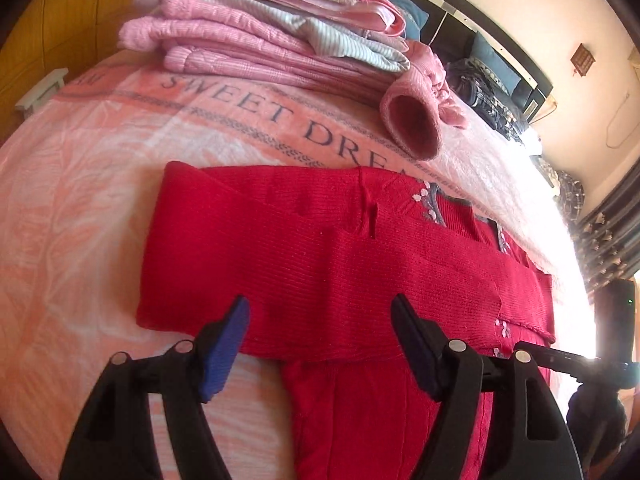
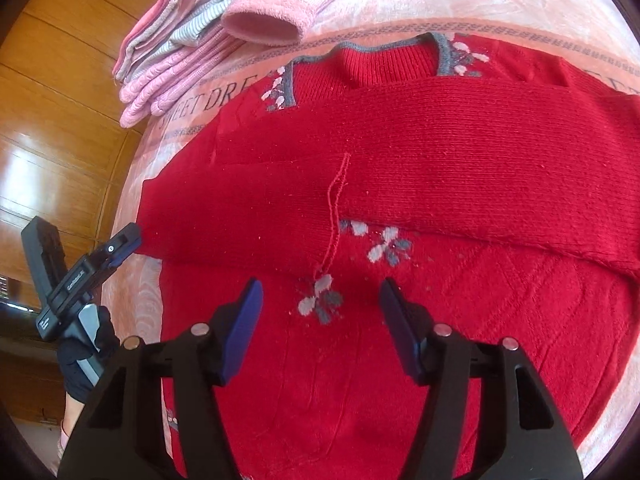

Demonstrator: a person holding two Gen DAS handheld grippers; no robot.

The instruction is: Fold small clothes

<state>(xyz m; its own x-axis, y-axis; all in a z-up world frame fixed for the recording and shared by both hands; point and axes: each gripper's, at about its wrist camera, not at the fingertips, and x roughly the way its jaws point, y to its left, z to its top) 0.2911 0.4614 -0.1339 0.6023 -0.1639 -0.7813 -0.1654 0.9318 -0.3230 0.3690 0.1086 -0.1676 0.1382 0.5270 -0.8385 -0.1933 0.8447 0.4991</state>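
A red knitted sweater (image 1: 320, 248) (image 2: 440, 152) with a grey collar and small white-and-grey flowers lies flat on the pink blanket, both sleeves folded across its body. My left gripper (image 1: 320, 320) hangs open just above the near edge of the folded sleeve, nothing between its fingers. My right gripper (image 2: 320, 304) is open over the sweater's body, above a knitted flower (image 2: 320, 300). In the right wrist view the left gripper (image 2: 124, 240) shows at the sweater's left edge, held by a gloved hand (image 2: 86, 356).
A stack of folded pink and striped clothes (image 1: 264, 28) (image 2: 192, 48) sits on the blanket (image 1: 80, 184) beyond the sweater, with a pink cuffed garment (image 1: 416, 120) beside it. Dark patterned clothes (image 1: 488, 96) lie at the far right. Wooden panels (image 2: 52, 120) stand left of the bed.
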